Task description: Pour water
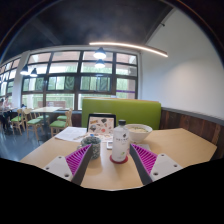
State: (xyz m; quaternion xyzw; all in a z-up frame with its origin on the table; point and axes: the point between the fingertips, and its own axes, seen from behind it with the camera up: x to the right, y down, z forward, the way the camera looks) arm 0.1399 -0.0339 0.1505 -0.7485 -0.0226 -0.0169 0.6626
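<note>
Looking along the two fingers at the bottom of the frame, we see our hand-held gripper [112,162] released, its purple pads [79,158] spread wide with clear gaps on both sides. Between the fingers, at the centre of the frame, a small clear water bottle [120,143] stands upright on the light wooden worktop [185,143], resting on its own base and touched by neither finger. It has a pale cap and a label with a red band near the bottom. Just left of the bottle sits a dark glass cup [91,145], also within the spread of the fingers. Beyond them, toward the worktop's far edge, we make out a white bowl [137,129] right of centre, a tablet-like screen [101,124] propped up, and some papers [70,133] to its left. Behind the worktop runs a green bench back [120,108], with large windows [80,75] across the upper left of the frame and a long light strip [128,47] on the ceiling.
</note>
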